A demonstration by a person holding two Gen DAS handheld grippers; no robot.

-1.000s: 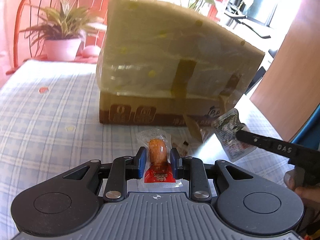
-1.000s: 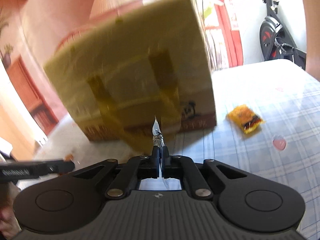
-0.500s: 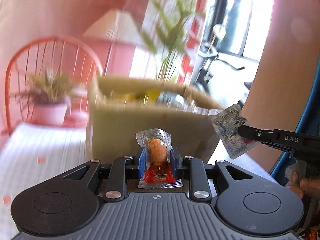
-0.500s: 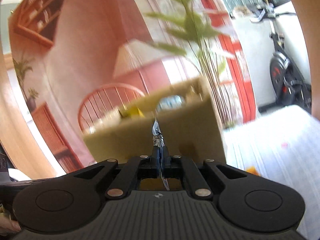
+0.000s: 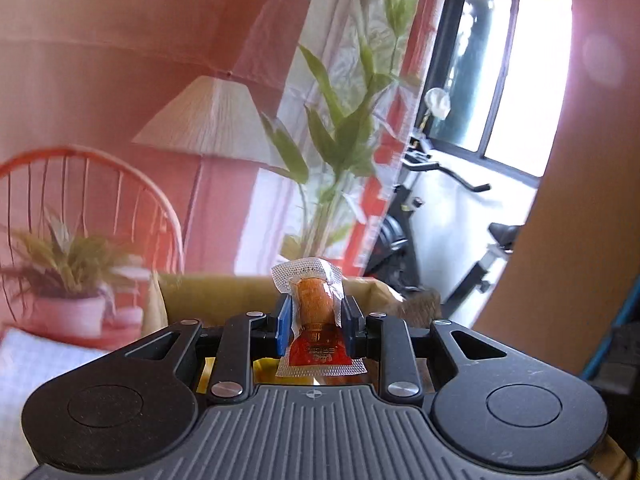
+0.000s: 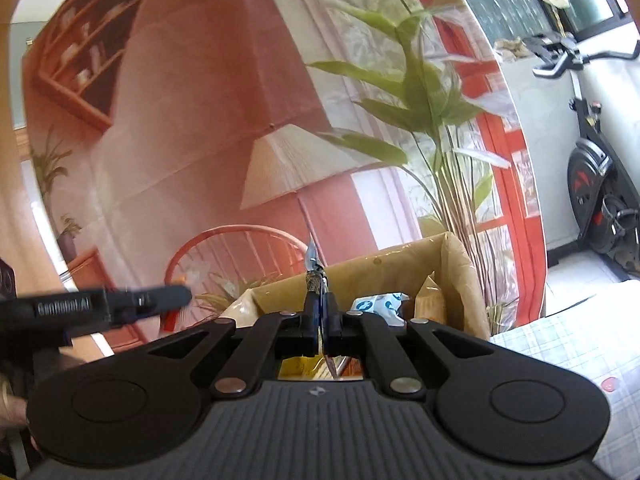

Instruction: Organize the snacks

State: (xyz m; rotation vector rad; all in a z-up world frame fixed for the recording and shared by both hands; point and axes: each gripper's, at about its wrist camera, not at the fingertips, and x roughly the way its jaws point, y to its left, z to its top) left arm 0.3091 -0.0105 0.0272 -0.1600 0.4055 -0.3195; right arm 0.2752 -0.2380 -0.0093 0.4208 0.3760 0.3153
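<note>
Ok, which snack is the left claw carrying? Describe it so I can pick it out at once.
Start at the open cardboard box lined with yellowish plastic, in front of the tall green plant. Just before its rim, the left claw is shut on a small sealed packet. It is clear with crimped edges, an orange sausage-like piece inside, and a red label at its lower end.

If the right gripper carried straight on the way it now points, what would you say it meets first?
Probably the far wall of the open box, or the snacks inside it. The right gripper, shut on a thin packet seen edge-on, points over the box opening; depth is hard to judge in this fisheye view.
</note>
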